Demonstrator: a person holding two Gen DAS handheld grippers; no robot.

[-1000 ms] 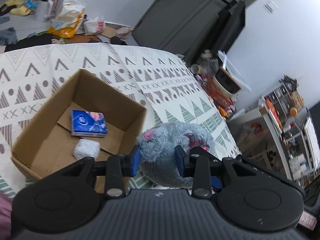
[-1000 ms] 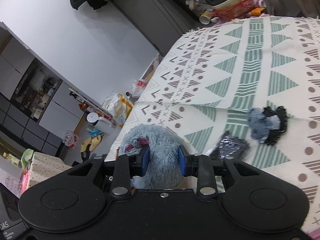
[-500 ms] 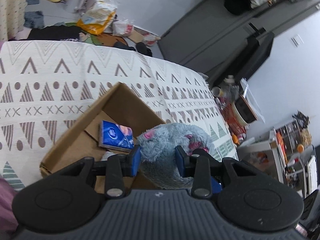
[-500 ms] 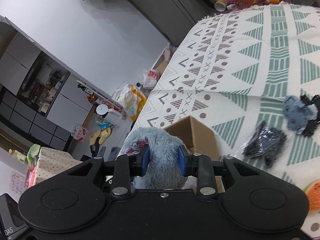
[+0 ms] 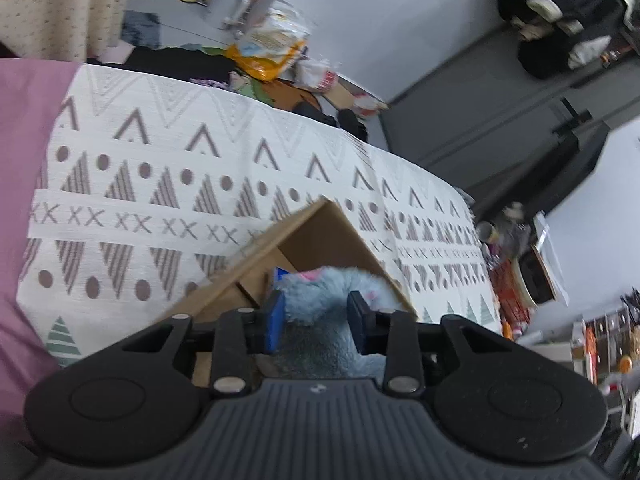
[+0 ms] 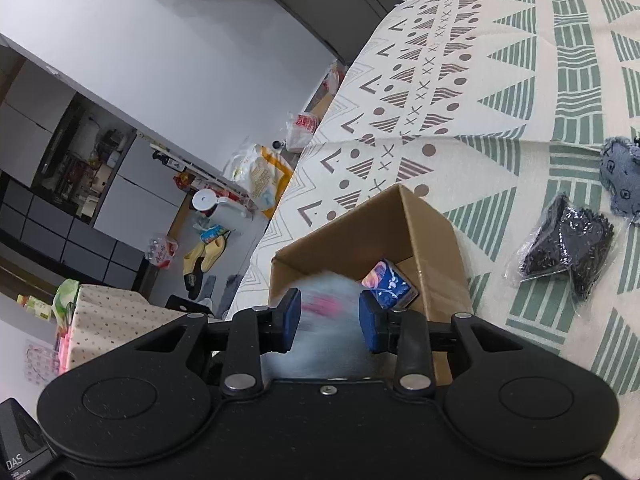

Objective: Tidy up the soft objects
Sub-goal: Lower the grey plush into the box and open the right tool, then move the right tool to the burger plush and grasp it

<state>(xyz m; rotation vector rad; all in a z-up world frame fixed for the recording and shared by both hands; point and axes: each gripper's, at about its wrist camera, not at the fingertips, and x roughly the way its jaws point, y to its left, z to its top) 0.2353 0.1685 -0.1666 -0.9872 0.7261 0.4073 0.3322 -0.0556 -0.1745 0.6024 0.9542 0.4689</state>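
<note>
Even, soft indoor light, fairly bright, with no hard shadows or glare. Both fisheye views bend strongly toward the edges. Between the right gripper's pads the grey plush toy smears with motion blur; the left view's far background is slightly soft.

The left wrist view looks forward and down along its fingers, close above the cardboard box, with the patterned blanket stretching beyond the fingertips. The right wrist view looks past its fingers into the same box from another side. Both share box, blanket and the plush toy between the fingers.
</note>
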